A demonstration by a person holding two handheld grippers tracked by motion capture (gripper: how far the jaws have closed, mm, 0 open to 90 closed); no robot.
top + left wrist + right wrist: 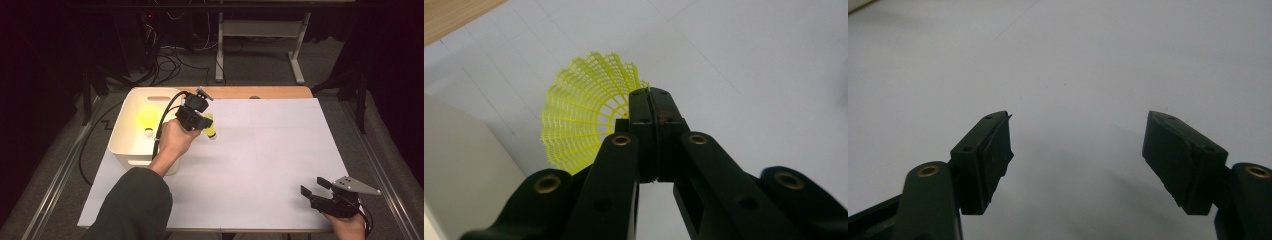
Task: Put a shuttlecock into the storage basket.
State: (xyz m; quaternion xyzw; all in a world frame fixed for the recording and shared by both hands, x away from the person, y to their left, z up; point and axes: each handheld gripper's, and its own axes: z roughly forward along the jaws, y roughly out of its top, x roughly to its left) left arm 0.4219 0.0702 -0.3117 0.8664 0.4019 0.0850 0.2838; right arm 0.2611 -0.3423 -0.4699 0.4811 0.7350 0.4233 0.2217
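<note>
Reaching forward beside the bin, the left gripper pinches a yellow shuttlecock; the right gripper rests wide open.

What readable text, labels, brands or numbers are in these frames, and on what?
None readable.
Yellow shuttlecock, clamped by its rim in the left tongs: no print visible.
White bin: plain walls, no label.
White table cover: blank.
Right tongs, open over the cover: pads unmarked.

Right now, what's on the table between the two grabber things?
Nothing: the high view shows bare white table between the left gripper, pinching a yellow shuttlecock, and the right gripper.
</note>
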